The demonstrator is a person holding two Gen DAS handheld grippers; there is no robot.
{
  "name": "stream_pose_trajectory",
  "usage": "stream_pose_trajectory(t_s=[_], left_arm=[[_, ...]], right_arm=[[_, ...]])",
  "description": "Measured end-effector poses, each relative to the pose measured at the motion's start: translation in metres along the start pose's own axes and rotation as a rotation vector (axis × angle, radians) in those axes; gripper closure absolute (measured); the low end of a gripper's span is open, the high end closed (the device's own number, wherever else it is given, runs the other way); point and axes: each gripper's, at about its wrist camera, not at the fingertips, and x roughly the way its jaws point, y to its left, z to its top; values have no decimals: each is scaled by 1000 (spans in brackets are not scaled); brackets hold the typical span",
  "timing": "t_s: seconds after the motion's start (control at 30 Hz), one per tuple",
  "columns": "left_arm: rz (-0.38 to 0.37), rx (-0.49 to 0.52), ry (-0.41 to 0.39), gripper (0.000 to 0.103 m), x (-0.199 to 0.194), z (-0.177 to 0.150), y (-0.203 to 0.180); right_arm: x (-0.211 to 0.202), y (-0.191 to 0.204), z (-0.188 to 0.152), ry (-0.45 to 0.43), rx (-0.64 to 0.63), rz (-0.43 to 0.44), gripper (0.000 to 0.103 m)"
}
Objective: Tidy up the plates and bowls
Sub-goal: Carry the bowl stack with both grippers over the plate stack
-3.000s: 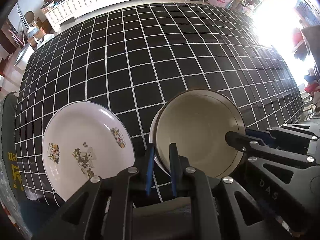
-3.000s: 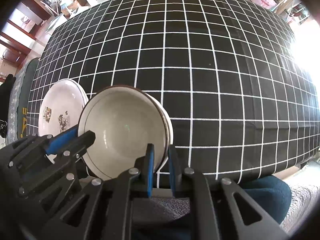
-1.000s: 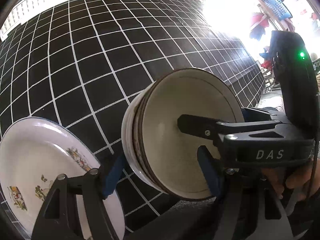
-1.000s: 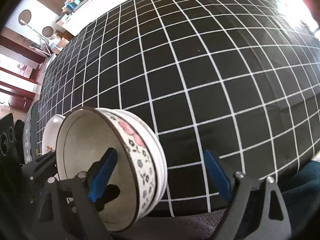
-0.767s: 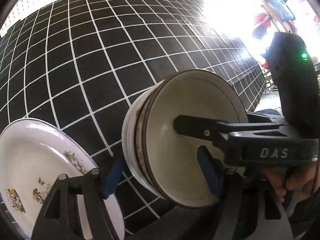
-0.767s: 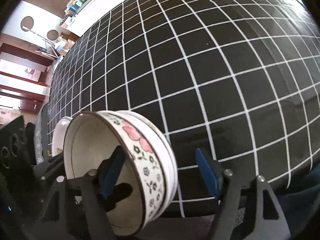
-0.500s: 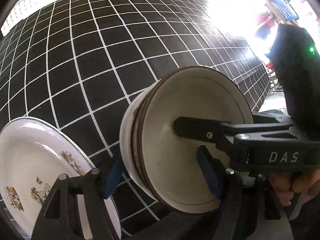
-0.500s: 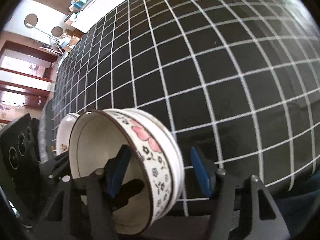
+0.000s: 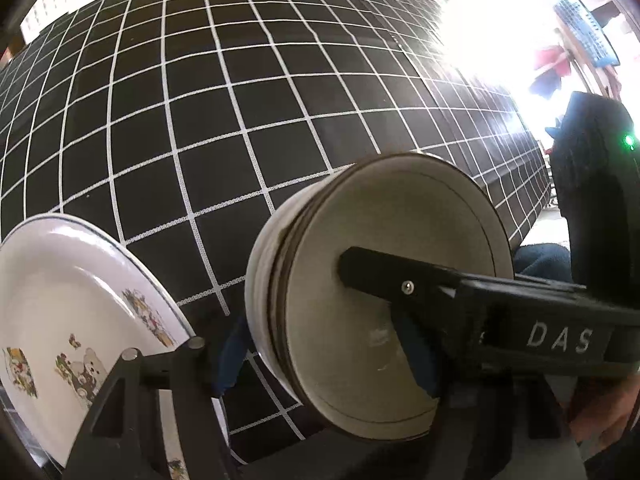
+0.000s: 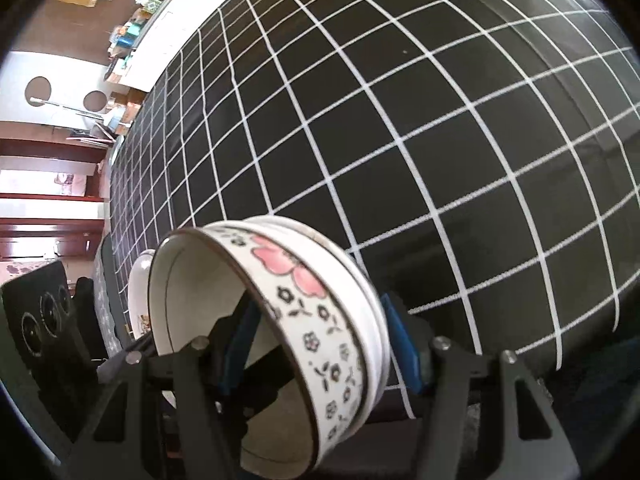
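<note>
Clearly mid-handling, with the bowl stack point(image 9: 372, 216) tipped on its side at the near edge of the checked tablecloth point(image 9: 240, 112), mouth facing right and axis running left to right. Straddled at the wall by the right gripper point(image 10: 320, 346): one blue pad inside the mouth, the other against the flowered outside, seemingly clenched on the stack, though contact at the pads is too foreshortened to confirm. Bracketed also by the left gripper point(image 9: 324, 356), jaws spread wide, one pad outside the base and one before the interior; impossible to tell whether gripping or merely framing.

Just left of the stack, near but apart: the picture plate point(image 9: 60, 288), lying at the near left corner. Probably best to bring the stack upright by swinging the mouth upward and far, away from the plate rim. Plenty of bare cloth far and to the right; very little margin on the near side, where the table drops off.
</note>
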Motion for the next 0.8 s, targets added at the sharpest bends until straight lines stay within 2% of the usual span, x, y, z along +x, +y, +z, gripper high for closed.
stream_pose_trajectory(t_s=[0.33, 0.57, 0.8], left_arm=[[3, -15, -7, 37, -8, -10, -13], [17, -30, -63, 37, -43, -13, -13], [60, -93, -119, 37, -90, -21, 11]], right_arm=[[-7, 21, -6, 4, 12, -38, 38], [-24, 58, -10, -22, -43, -42, 38], [-25, 110, -14, -33, -148, -32, 38]])
